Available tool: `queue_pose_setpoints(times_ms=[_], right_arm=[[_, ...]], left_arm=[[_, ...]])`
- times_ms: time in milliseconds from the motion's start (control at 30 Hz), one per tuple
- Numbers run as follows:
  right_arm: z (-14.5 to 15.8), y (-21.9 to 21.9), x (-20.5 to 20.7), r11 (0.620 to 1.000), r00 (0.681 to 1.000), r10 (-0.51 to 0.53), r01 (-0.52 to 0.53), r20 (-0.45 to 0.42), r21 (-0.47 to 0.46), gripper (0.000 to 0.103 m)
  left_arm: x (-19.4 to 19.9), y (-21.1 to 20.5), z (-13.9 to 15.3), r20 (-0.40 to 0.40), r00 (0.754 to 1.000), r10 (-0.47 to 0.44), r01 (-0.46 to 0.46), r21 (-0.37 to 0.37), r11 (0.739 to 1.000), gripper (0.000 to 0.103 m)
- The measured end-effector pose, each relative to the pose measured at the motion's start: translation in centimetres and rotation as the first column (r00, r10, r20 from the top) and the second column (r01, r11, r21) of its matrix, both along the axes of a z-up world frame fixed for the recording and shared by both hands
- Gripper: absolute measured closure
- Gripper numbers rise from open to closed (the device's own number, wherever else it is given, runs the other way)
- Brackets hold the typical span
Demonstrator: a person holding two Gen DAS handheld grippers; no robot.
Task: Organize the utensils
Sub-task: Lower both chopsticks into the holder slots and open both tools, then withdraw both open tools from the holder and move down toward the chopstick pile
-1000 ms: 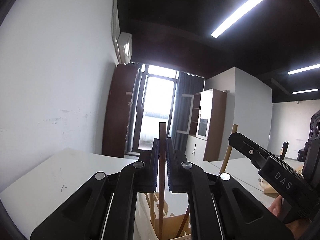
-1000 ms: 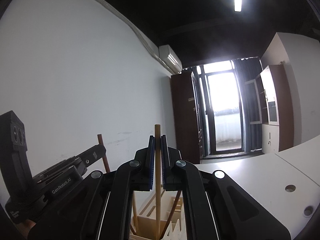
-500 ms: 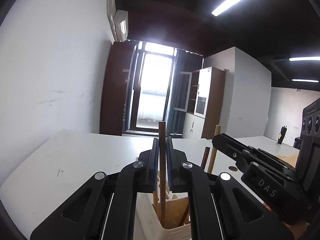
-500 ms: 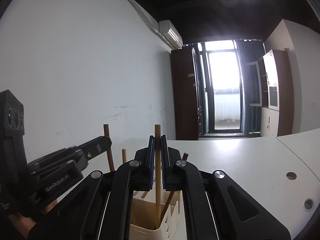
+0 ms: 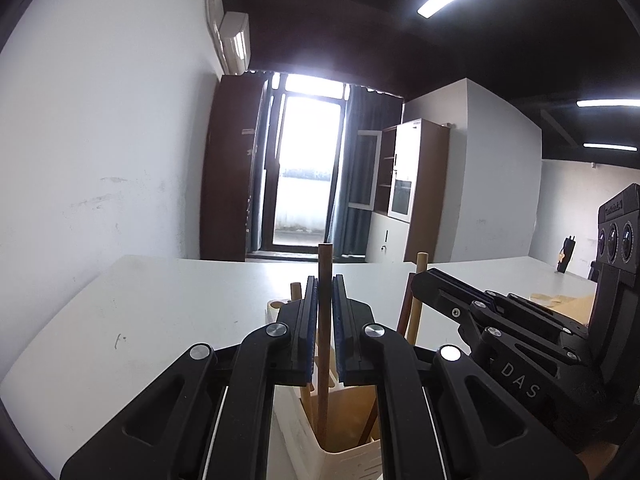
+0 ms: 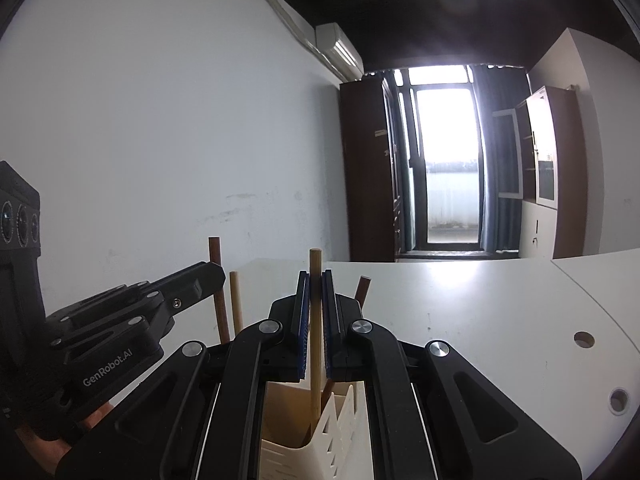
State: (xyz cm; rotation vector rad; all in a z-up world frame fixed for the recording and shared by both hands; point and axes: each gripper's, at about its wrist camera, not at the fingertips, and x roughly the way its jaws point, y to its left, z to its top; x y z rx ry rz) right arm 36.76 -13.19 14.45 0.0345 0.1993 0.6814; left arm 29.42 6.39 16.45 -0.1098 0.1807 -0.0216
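My left gripper [image 5: 324, 280] is shut on a dark brown wooden handle [image 5: 325, 264] that stands upright, its lower end inside a cream utensil holder [image 5: 352, 460]. My right gripper [image 6: 316, 274] is shut on a light wooden handle [image 6: 315, 260], also upright, its lower end in the same cream holder [image 6: 340, 412]. The right gripper also shows in the left wrist view [image 5: 424, 280], close on the right. The left gripper shows in the right wrist view [image 6: 212, 272], close on the left. Other wooden handles [image 6: 236, 300] stand in the holder.
The holder stands on a white table [image 5: 180, 304] that reaches a white wall [image 5: 100, 140] on the left. The table has round cable holes [image 6: 583, 339] at the right. A dark cabinet [image 6: 368, 168] and a bright glass door [image 6: 448, 168] stand behind.
Both grippers have come down with their handles, and the handles have gone deeper into the holder. More of the table now shows in both views.
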Motion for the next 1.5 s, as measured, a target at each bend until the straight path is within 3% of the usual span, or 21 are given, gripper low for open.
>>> queue_pose_setpoints(times_ms=[300,633,767,1000,1500], right_arm=[[-0.5,0.0,0.3,1.0,0.999,-0.006,0.006,-0.037,-0.017,0.096],[-0.6,-0.3,0.5,0.999,0.998,-0.035,0.035,-0.055,-0.012,0.094],[-0.5,-0.6,0.5,0.999,0.997,-0.052,0.051,-0.052,-0.006,0.08],[-0.6,-0.6,0.5,0.998,0.996,-0.064,0.064,-0.063,-0.013,0.079],[-0.7,-1.0,-0.9,0.996,0.992,-0.087,0.083,-0.09,-0.042,0.064]], left_arm=[[1.1,0.9,-0.7,-0.059,0.998,-0.002,0.001,-0.024,1.0,0.096],[1.2,1.8,-0.6,-0.061,0.998,-0.005,0.002,-0.049,0.999,0.094],[0.6,2.4,-0.1,-0.041,0.999,-0.006,0.003,-0.07,0.998,0.088],[-0.5,1.7,-0.1,-0.031,0.999,-0.014,0.012,-0.049,0.999,0.083],[-2.9,0.3,0.4,-0.072,0.997,-0.022,0.02,-0.015,1.0,0.069]])
